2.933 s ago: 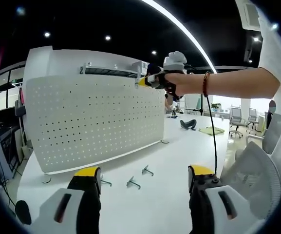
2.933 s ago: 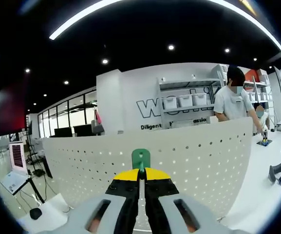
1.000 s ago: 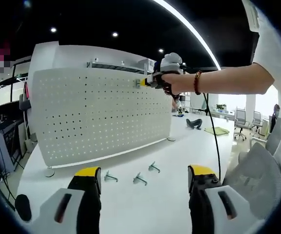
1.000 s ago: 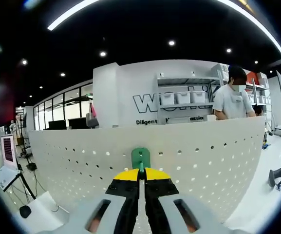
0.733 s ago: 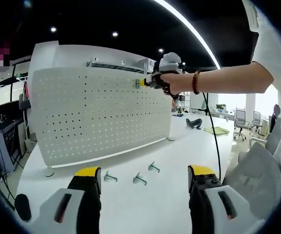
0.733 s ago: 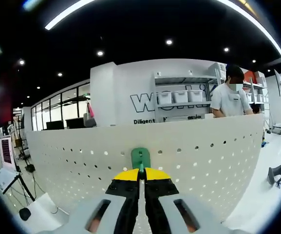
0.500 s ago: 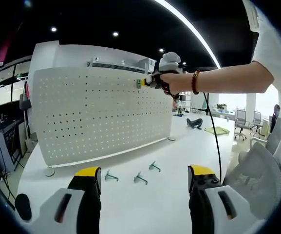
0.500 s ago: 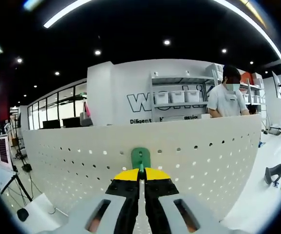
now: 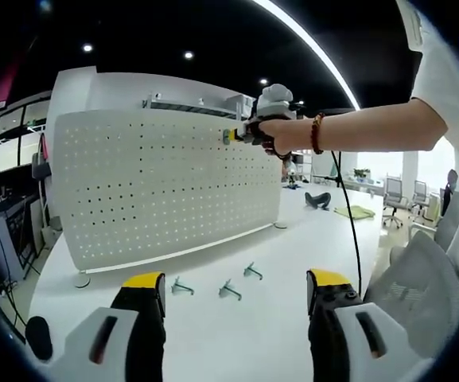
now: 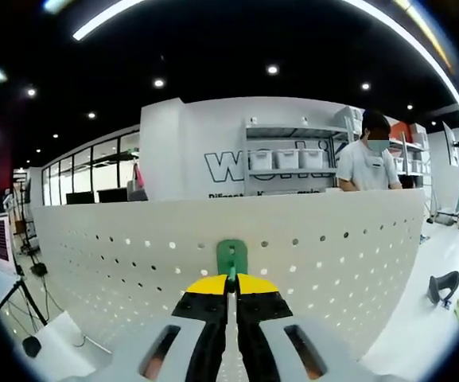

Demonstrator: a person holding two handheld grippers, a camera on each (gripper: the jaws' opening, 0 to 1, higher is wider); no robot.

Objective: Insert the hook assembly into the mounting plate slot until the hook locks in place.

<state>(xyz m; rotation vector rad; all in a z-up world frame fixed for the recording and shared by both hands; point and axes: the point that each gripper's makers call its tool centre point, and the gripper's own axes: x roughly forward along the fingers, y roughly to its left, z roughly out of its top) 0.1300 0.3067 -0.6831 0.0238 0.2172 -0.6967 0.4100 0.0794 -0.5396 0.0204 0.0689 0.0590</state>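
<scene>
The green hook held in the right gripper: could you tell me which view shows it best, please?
The right gripper view: the green hook stands close and centred above the shut jaws, against the pegboard. The left gripper view shows it as a distant green speck at the right gripper.

Left tongs point(image 9: 229, 298) gape; right tongs point(image 10: 231, 280) clamped.

Dark ceiling point(image 10: 237, 40) with spotlights, white wall point(image 10: 173, 151), shelving with bins point(image 10: 293, 159), white table point(image 9: 277, 263), office chairs point(image 9: 388, 195)

Both views face the pegboard point(image 9: 165, 191)
</scene>
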